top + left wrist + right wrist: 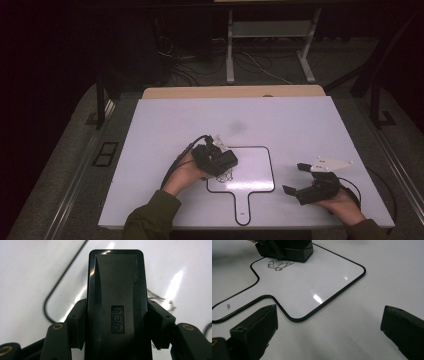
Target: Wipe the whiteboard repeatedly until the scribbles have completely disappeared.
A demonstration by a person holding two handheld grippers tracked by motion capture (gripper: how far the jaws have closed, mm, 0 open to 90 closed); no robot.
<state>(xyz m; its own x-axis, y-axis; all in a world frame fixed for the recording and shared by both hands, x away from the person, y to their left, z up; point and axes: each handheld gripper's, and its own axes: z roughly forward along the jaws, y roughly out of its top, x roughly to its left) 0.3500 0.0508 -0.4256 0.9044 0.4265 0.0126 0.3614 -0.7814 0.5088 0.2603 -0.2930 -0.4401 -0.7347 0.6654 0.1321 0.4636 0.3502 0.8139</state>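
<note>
Left gripper [220, 161] jaws clamp the black eraser [116, 302] over the scribble [278, 264] on the handled whiteboard [250, 170]; right gripper [306, 186] jaws wide, idle on the counter [280, 120], so the unrestrained board may slide and leave marks unwiped

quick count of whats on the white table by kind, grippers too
grippers: 2, the left gripper shut on the eraser, the right gripper with its fingers apart
black eraser: 1
small whiteboard with a handle: 1
scribble on that whiteboard: 1
total: 5
</note>
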